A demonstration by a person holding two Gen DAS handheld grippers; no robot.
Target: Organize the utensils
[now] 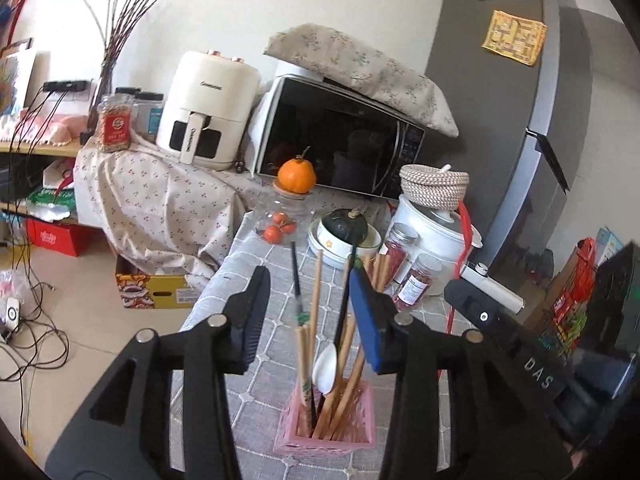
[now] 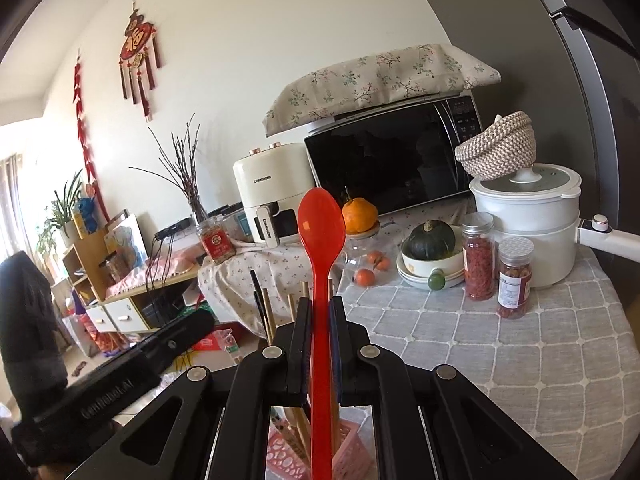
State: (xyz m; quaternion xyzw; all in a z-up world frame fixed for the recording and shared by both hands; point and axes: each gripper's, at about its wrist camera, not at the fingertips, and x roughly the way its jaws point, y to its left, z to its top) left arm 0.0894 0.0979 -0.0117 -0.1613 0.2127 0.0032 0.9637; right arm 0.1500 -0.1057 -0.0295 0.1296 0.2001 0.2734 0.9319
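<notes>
Right gripper (image 2: 320, 312) jaws clamped on red spoon (image 2: 321, 232) above pink basket (image 1: 326, 426) (chopsticks (image 1: 316, 292) inside), left gripper (image 1: 308, 312) jaws parted, gripping nothing.

Red spoon (image 2: 321, 240), pink lattice basket (image 1: 325, 420), white spoon (image 1: 324, 364), tan chopsticks (image 1: 316, 292). Tablecloth (image 2: 520, 352) grey with white grid. Microwave cover (image 1: 360, 68) beige floral. Squash (image 2: 430, 240) dark green.
</notes>
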